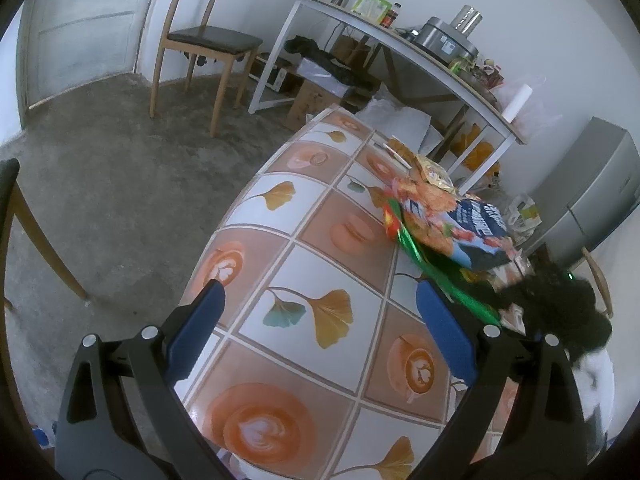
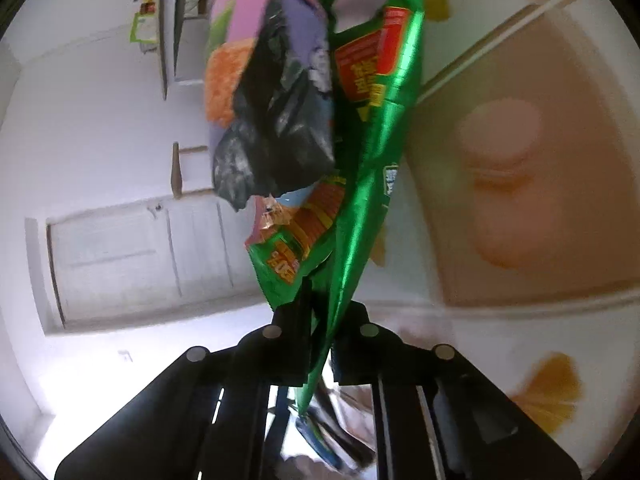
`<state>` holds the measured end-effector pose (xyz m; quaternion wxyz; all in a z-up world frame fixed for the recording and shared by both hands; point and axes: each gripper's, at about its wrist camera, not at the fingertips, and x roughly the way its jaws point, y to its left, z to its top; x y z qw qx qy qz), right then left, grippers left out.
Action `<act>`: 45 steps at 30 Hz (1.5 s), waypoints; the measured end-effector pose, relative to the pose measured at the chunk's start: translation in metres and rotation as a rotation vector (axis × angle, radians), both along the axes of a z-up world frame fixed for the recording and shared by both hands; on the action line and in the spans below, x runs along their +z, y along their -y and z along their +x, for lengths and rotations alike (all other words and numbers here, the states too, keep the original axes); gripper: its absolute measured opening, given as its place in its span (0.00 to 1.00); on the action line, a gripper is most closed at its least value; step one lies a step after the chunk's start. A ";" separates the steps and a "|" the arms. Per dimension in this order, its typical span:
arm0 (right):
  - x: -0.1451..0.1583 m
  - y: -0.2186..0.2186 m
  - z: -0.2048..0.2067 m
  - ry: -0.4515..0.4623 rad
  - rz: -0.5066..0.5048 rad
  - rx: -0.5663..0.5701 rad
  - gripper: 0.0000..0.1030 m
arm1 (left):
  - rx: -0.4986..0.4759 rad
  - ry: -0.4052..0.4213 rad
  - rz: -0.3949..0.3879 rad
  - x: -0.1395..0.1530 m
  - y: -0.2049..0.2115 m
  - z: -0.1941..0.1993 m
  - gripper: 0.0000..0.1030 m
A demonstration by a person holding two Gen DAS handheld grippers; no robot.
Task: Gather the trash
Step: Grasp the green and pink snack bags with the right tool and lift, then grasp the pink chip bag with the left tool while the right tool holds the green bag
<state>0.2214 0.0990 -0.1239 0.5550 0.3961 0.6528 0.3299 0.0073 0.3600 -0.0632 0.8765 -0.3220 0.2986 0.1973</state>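
My left gripper point(image 1: 320, 312) is open and empty above the patterned table point(image 1: 304, 264), its blue fingers point(image 1: 196, 328) spread wide. To its right lies a heap of snack wrappers: a shiny green bag point(image 1: 436, 272) under an orange and blue bag point(image 1: 460, 224), with a yellow wrapper point(image 1: 434, 174) behind. A black plastic bag point(image 1: 560, 304) sits at the right. My right gripper point(image 2: 322, 320) is shut on the green bag point(image 2: 372, 160), pinching its edge. A crumpled black bag point(image 2: 280, 136) and a purple-orange wrapper point(image 2: 236, 40) hang beside it.
A wooden chair point(image 1: 200, 40) stands on the grey floor at the back left. A white shelf table point(image 1: 400, 44) with appliances and boxes runs along the back wall. A grey cabinet point(image 1: 596, 188) is at the right. Another chair leg point(image 1: 44, 248) is at the left.
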 end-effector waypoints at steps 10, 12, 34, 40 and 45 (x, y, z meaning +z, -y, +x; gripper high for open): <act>0.027 0.082 -0.038 0.112 -0.097 0.378 0.06 | -0.076 0.099 -0.075 0.009 -0.003 0.007 0.90; 0.035 0.100 -0.046 0.137 -0.121 0.453 0.06 | -0.152 0.116 -0.114 0.010 0.004 0.017 0.90; 0.052 0.158 -0.046 0.243 -0.319 0.586 0.10 | -0.999 -0.040 -0.122 -0.004 0.164 0.187 0.90; 0.060 0.175 -0.040 0.275 -0.310 0.543 0.10 | -1.036 -0.099 -0.135 -0.017 0.174 0.178 0.89; 0.059 0.190 -0.030 0.276 -0.295 0.493 0.10 | -1.030 -0.100 -0.127 -0.013 0.177 0.161 0.67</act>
